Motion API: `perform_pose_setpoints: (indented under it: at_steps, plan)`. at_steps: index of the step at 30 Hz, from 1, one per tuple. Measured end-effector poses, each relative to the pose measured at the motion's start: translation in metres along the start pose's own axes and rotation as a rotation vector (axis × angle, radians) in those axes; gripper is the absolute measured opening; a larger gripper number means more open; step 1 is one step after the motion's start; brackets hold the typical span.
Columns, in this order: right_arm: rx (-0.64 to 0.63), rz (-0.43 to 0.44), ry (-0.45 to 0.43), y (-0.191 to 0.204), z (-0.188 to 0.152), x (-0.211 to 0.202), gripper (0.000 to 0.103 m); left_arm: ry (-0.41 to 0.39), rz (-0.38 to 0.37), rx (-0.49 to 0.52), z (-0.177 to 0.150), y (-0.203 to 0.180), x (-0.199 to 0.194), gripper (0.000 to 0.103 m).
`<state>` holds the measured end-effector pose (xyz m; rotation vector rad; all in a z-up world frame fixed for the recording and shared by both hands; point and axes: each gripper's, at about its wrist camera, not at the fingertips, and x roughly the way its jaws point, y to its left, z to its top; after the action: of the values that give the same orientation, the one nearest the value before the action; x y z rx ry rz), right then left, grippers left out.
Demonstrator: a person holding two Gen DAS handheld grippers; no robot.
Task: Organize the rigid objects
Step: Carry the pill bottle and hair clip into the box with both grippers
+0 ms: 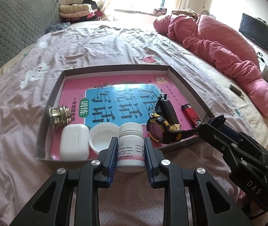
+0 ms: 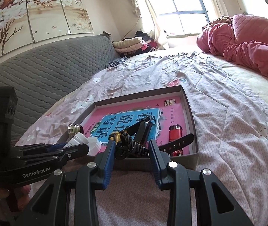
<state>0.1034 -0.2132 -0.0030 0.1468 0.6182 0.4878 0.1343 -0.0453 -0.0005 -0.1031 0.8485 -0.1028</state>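
A white pill bottle is clamped by the left gripper at the near edge of the shallow box on the bed. The right gripper, parted and grasping nothing, is held at the near wall before the watch. Open sheet is left beyond the box. "GenRobot.AI" and "DAS" can be read on the grippers.

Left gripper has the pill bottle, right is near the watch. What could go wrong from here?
1. The pill bottle, held in the left gripper, sits tight against the loose white cap; moving it may knock the cap.
2. The watch strap drapes over the tray wall and beside the red lighter; the right gripper may drag both.
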Motion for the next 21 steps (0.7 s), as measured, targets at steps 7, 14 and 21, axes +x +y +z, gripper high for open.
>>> perform_pose_setpoints:
  at_steps: [7,14,21]
  plan:
    - [0.012,-0.011,-0.014,-0.008,0.007,0.008,0.036,0.013,0.001,0.009,0.006,-0.002,0.015,0.027]
    - [0.001,-0.011,-0.01,-0.011,0.014,0.019,0.036,0.03,-0.008,0.013,0.01,-0.006,0.028,0.027]
    - [-0.006,-0.024,0.005,-0.014,0.017,0.032,0.036,0.045,-0.014,0.031,0.013,-0.012,0.037,0.027]
